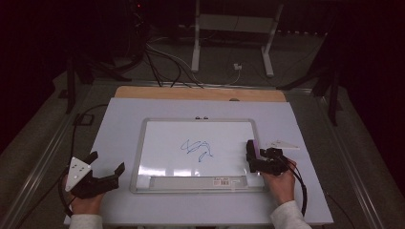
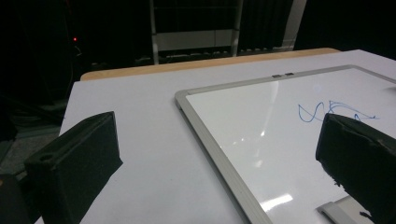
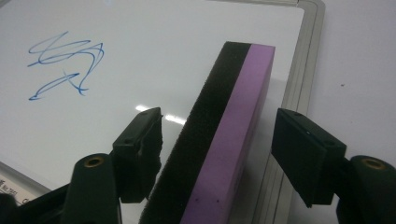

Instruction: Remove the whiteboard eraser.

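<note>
Purple-and-black eraser (image 3: 224, 135) standing on edge between the jaws of the right gripper (image 3: 217, 154), running from bottom centre up to the upper middle of the right gripper view. Black felt side facing the left jaw and touching it; purple foam side facing the right jaw, with a clear gap between them. So jaws spread, not clamped on the eraser. In the high view, eraser (image 1: 253, 149) at the right edge of the whiteboard (image 1: 157, 143), centre right of the frame, with the right gripper (image 1: 260, 160) and the right hand (image 1: 279, 183) just below it.

Blue scribble (image 3: 65, 65) at upper left of the right gripper view, well apart from the eraser; in the high view the scribble (image 1: 197, 149) near the middle of the board. Grey frame of the whiteboard (image 3: 299, 93) just right of the eraser.

Left gripper (image 1: 106, 164) at lower left of the high view, off the board, over the white table cover (image 1: 119, 114), held by the left hand (image 1: 86, 202). Jaws wide apart, nothing between them; same in the left gripper view (image 2: 215, 158), with board corner and scribble (image 2: 327, 112) ahead. Wooden table edge (image 1: 191, 93) beyond the cover, upper centre.
</note>
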Demonstrator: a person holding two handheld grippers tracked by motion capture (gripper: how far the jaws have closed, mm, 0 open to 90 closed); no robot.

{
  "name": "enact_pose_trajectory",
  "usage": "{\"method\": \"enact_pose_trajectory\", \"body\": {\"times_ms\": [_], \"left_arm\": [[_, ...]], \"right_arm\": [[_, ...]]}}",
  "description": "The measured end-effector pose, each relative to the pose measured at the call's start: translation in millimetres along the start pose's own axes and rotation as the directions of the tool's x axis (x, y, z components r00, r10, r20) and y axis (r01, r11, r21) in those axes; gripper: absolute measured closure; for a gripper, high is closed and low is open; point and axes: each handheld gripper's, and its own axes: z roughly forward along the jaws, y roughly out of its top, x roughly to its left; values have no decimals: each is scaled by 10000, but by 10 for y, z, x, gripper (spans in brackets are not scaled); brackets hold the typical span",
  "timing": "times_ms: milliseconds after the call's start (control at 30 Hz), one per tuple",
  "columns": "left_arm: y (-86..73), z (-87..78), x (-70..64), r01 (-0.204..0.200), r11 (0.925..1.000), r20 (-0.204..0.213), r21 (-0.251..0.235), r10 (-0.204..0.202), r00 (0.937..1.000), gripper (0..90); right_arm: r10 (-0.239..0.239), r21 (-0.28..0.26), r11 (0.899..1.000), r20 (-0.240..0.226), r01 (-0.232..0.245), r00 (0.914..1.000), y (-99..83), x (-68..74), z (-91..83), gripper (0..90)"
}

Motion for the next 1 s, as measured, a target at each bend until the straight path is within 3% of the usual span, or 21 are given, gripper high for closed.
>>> {"method": "enact_pose_trajectory", "body": {"times_ms": [333,667,1000], "left_arm": [[2,-8,4,-21,10000,-34,-7,21,10000,7],[5,-15,6,-25,10000,-76,-31,25,10000,7],[5,-17,4,-28,10000,-91,-37,27,10000,7]], "right_arm": [[-132,214,9997,447,122,9989,-6,56,63,353],[-130,421,9991,553,107,9984,-10,81,99,450],[-10,532,9986,813,-34,9967,2,103,99,489]]}}
